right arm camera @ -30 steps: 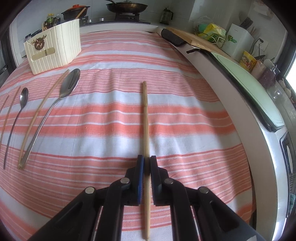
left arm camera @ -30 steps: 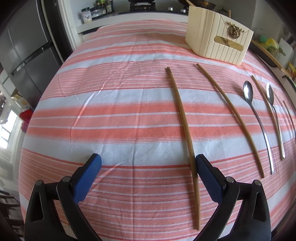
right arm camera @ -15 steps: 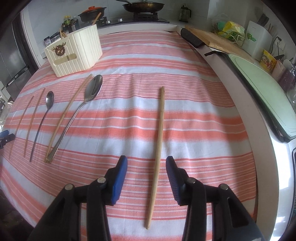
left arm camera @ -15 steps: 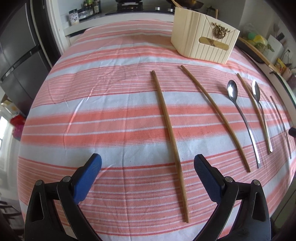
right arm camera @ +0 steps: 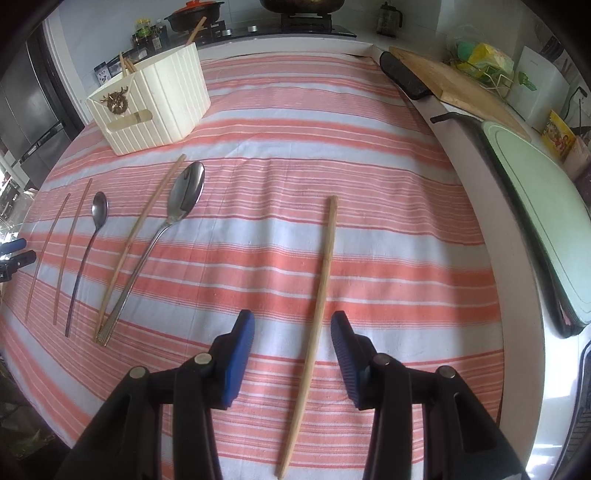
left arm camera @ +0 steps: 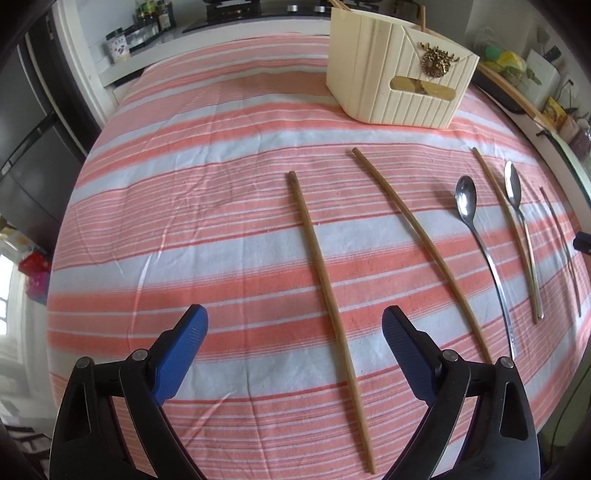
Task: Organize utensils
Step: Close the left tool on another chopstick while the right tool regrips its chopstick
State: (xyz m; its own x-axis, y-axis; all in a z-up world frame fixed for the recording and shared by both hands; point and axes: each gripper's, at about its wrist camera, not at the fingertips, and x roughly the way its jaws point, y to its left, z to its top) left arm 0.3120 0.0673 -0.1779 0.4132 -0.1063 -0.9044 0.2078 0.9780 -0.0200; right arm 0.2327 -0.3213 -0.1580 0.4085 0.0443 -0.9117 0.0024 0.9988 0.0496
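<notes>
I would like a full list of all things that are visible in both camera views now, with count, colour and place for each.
Chopsticks: four loose, brown wood, lying apart on the cloth; the rightmost lies between the right gripper's fingers.
Spoons: two, silver; small one and large one, among the chopsticks.
Utensil holder: one, cream with a gold ornament, far end of the table; chopsticks stand inside.
Tablecloth: one, striped coral and white, covering the table.
Cutting boards: one wooden, one pale green, on the counter to the right.
Pot: one, dark with red lid, on the stove behind.
Left gripper: black, blue pads, open.
Right gripper: the same, open.
</notes>
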